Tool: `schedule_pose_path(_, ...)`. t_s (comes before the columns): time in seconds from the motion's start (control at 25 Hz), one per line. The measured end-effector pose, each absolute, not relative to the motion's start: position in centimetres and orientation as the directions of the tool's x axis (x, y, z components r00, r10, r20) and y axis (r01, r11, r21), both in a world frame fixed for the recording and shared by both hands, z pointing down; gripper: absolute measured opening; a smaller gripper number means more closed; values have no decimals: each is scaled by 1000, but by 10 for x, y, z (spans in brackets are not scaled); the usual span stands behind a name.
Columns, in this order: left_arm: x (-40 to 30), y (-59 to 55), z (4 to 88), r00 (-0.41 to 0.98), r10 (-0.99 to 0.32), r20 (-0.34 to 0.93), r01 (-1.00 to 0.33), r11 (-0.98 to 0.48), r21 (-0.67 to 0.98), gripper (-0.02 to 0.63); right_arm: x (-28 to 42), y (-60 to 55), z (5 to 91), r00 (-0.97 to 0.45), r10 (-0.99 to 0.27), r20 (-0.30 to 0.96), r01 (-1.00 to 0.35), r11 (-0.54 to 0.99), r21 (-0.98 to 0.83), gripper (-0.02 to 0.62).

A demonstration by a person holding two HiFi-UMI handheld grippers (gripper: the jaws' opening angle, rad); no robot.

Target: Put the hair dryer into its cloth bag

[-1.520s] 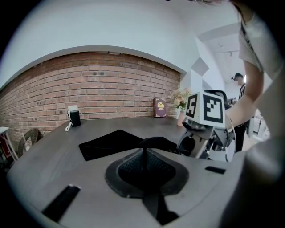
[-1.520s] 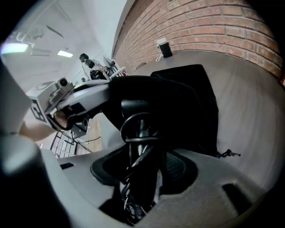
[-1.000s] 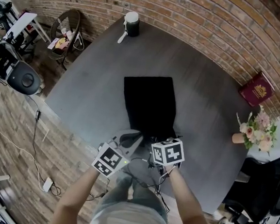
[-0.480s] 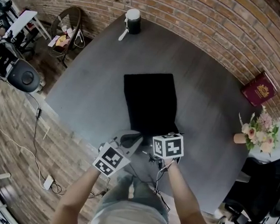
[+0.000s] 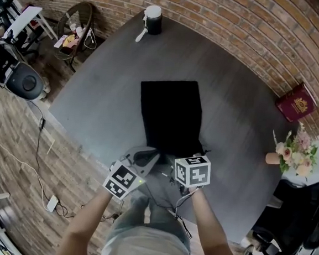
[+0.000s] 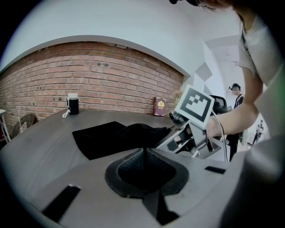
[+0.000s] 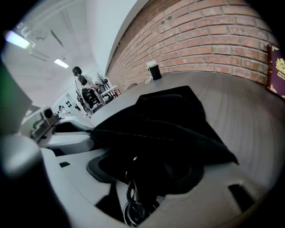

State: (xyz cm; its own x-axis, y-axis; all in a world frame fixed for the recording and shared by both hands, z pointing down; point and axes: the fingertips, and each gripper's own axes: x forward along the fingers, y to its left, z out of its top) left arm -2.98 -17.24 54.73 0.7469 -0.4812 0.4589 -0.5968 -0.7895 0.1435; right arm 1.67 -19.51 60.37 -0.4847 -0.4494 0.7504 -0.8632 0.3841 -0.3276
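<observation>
The black cloth bag (image 5: 169, 114) lies flat on the round grey table (image 5: 101, 97), its near end bunched up at both grippers. My right gripper (image 5: 186, 156) sits at that end. Its jaws have just been opening and stand open, with the bag's dark folds (image 7: 169, 120) draped between and over them. A coiled cord (image 7: 132, 202) shows low between the jaws, and the hair dryer itself I cannot make out in the black mass. My left gripper (image 5: 145, 158) is beside it on the left, shut (image 6: 142, 156), with the cloth (image 6: 116, 136) lying just beyond its tips.
A black cup with a white lid (image 5: 153, 19) stands at the table's far edge. A red book (image 5: 293, 101) and a small vase of flowers (image 5: 292, 148) are at the right. The table's near edge runs just under the grippers. Chairs and cables lie on the floor at left.
Both grippers stay at the bag's near end. The right marker cube has shifted slightly. The bag lies as before.
</observation>
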Motion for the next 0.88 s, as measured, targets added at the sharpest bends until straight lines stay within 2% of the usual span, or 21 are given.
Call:
schedule_pose_path(0.4, -34, -174, 546, 744, -500, 444, -615, -771, 163, 20, 28, -152, 620, -482, -354, 801, -857, 382, -347, 276)
schedule_pose_path(0.56, -33, -175, 547, 742, -505, 440, -619, -768, 164, 20, 26, -153, 628, -454, -369, 811, -872, 372, -319, 219)
schedule_pose_path(0.72, -33, -175, 546, 743, -505, 438, -620, -767, 166, 20, 25, -155, 628, -483, -362, 797, -855, 390, -341, 199)
schedule_pose_path(0.88, -31, -172, 547, 747, -495, 443, -612, -773, 168, 20, 24, -155, 620, -528, -409, 744, -842, 369, -395, 193)
